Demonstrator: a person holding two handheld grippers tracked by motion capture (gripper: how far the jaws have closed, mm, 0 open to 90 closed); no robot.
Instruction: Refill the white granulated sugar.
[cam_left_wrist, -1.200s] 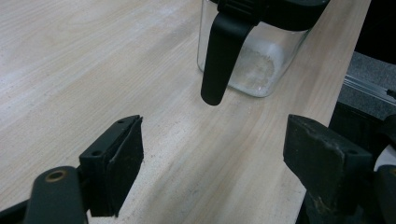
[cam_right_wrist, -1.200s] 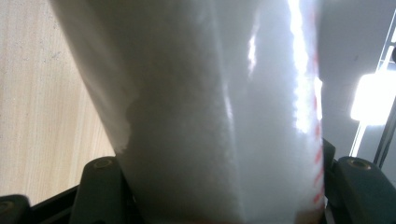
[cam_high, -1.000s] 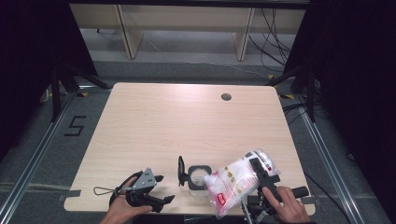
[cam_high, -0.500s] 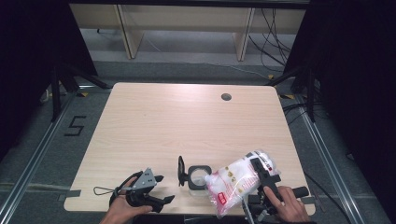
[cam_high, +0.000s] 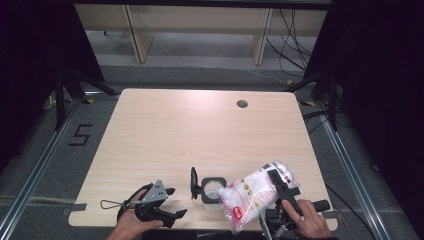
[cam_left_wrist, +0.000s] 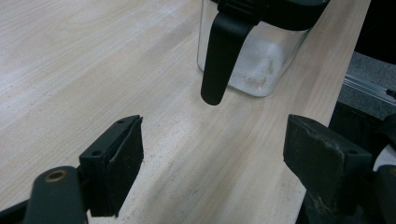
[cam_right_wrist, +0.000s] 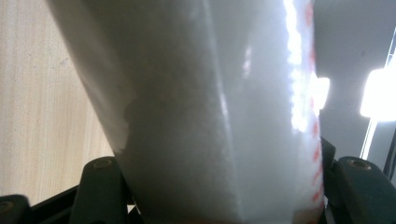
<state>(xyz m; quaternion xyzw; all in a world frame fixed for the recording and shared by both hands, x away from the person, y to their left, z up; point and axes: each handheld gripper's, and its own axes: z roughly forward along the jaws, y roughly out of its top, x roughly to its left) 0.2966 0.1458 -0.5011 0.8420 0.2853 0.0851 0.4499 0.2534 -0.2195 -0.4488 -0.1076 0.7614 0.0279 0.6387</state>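
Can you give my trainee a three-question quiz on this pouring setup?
1. True or false: the right gripper is clamped on the clear plastic bag of white powder.
2. Which way does the bag tilt: A toward the square clear glass jar with the black rim, B toward the table's far edge?
3. What lies between the left gripper's jaws?

Key: 1 true. 2 A. 3 nothing; they stand open over the light wooden table.

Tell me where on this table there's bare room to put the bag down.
The table is bare from the jar back to the far edge with its cable hole. The near edge is crowded: left gripper, jar, and the bag in the right gripper.
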